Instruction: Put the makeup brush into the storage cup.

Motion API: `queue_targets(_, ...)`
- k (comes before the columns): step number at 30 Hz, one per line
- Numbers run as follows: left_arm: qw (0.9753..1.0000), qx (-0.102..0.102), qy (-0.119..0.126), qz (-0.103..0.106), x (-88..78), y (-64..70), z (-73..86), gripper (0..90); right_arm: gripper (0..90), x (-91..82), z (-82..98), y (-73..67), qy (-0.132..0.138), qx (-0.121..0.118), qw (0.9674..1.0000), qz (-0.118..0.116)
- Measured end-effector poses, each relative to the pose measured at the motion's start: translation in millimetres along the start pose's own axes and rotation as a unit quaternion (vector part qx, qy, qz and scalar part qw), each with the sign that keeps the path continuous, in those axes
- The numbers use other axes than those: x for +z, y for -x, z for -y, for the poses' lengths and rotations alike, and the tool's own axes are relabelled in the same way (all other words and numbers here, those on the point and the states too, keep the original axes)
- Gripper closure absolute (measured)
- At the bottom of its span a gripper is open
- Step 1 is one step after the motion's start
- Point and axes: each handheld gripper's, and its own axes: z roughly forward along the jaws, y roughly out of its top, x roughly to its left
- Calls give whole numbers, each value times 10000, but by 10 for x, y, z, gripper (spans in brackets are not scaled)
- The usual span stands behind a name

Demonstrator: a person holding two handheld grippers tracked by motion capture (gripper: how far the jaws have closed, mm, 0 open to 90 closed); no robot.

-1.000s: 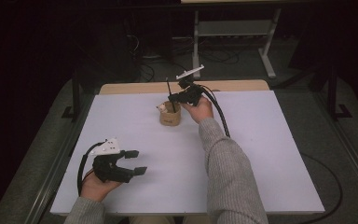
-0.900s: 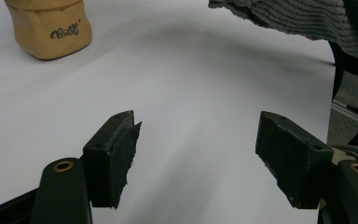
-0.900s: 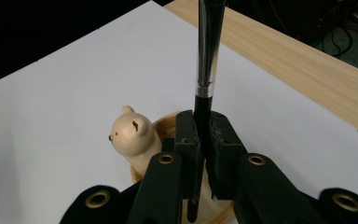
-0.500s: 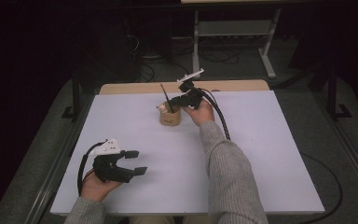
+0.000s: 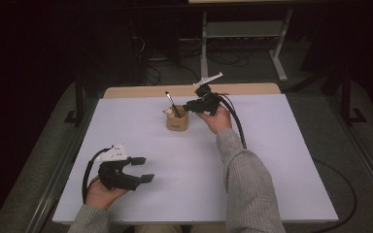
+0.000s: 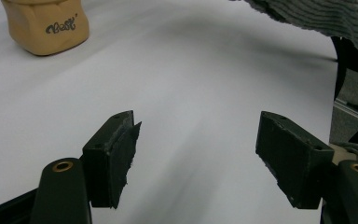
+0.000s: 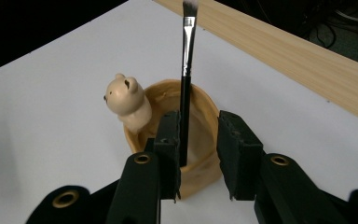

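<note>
Right hand-held gripper (image 7: 193, 154) stands released around the paintbrush (image 7: 186, 79) in the bear pot (image 7: 168, 135), centre frame; I back off straight, avoiding the handle.

Lit from above: bright on the white table (image 5: 272, 160), black all around beyond it. Soft, faint shadows under the sleeve (image 5: 247, 184). Slightly grainy high view. Sharp black pads (image 6: 121, 154) in the left gripper view, blurred smear across the tabletop there.

Glossy ceramic-looking tan cup (image 7: 200, 140); matt white tabletop (image 5: 272, 160); pale wood edge (image 7: 307, 65).
</note>
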Motion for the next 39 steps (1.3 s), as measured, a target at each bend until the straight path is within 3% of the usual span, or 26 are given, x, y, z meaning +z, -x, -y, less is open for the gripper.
queue_targets(18,10000,28,-64,-70,20,7,-12,277,527,-469,268,30,302,126,9995,-40)
queue_targets(26,9999,44,-112,-80,45,15,-8,273,460,-638,347,0,258,42,9996,73)
queue_targets(39,9999,57,-90,-120,53,20,-9,264,390,-852,536,-15,332,116,9994,68)
